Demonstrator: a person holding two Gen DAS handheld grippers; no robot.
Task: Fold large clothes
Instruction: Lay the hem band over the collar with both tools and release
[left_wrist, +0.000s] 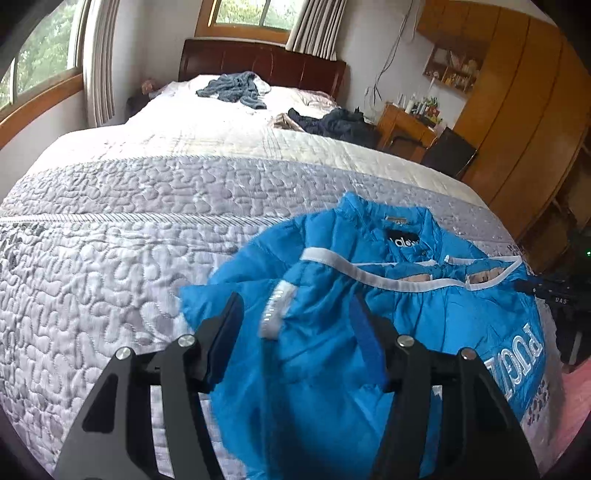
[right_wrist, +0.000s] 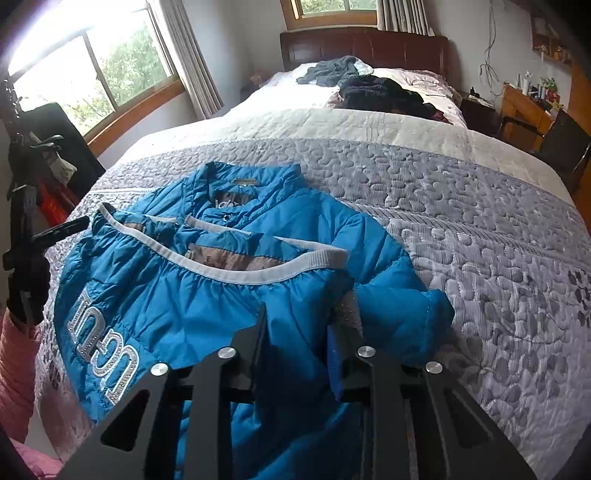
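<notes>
Left tool: your left tool (left_wrist: 295, 328) stands wide open, its fingers on either side of a blue jacket sleeve with a white cuff, not pinching it.
Jacket: the blue jacket (right_wrist: 177, 295) lies bunched at the near edge of the bed (right_wrist: 443, 206), collar pointing away from you.
Right tool: your right tool (right_wrist: 306, 332) is partly open over a fold of the jacket; you cannot tell if it grips.
Far end: a grey garment (left_wrist: 232, 88) and a dark garment (left_wrist: 332, 123) lie near the headboard.

Home bedroom: quilted bed (left_wrist: 155, 206), headboard (left_wrist: 258, 62).
</notes>
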